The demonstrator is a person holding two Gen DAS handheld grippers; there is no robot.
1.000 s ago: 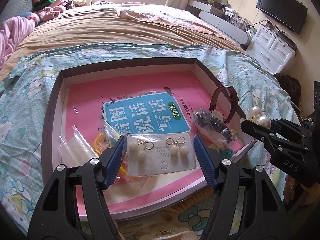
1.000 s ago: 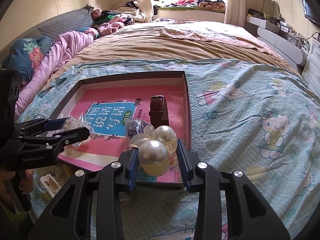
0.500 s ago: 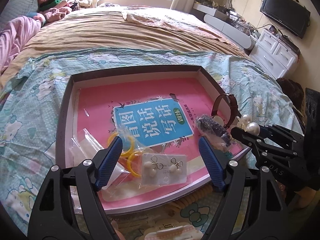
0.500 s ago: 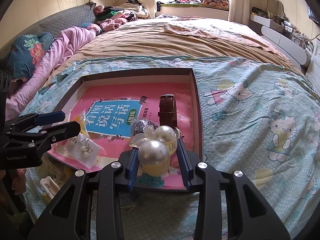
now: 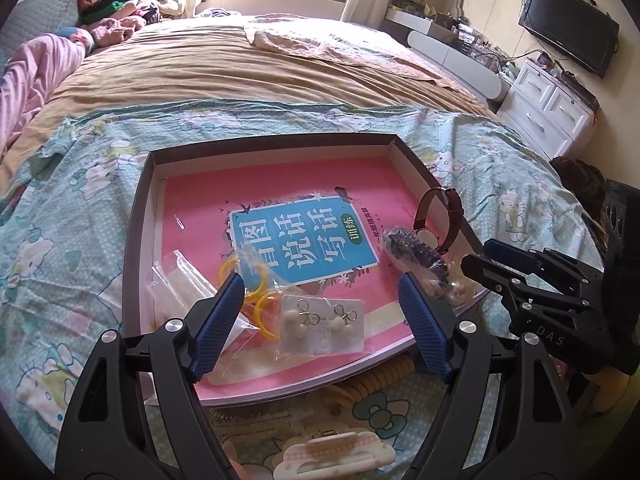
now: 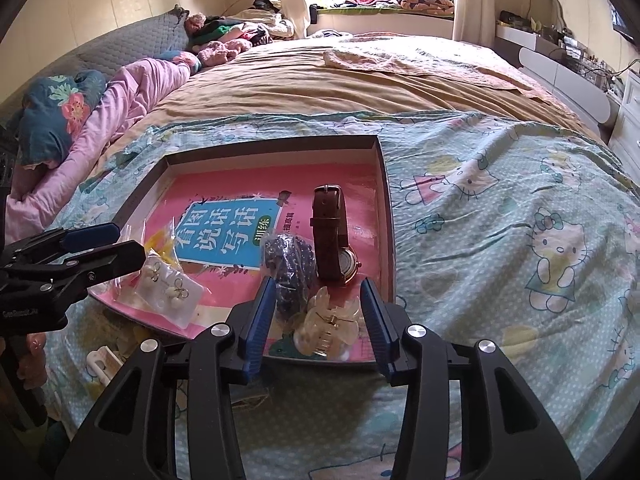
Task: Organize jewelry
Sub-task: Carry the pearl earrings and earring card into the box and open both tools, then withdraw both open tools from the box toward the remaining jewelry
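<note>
1. Because both tools have their jaws spread with nothing between them, the pieces lying in the tray [image 5: 136,216] read as already set down, each resting flat on the pink book [image 5: 280,184] where it cannot roll.
2. The left gripper [image 5: 320,312] hangs over the tray's near edge; the earring card [image 5: 322,330] in its clear sleeve lies directly ahead, between the blue pads and touching neither.
3. The yellow hoops [image 5: 256,292] sit just beside the left pad, partly under plastic.
4. The right gripper [image 6: 318,312] is likewise wide apart, and the pale hair claw [image 6: 326,324] lies just ahead between its pads.
5. The bagged dark beads [image 6: 288,260] and the brown-strapped watch [image 6: 332,232] lie just beyond the claw, the watch standing on edge near the tray's right wall.
</note>
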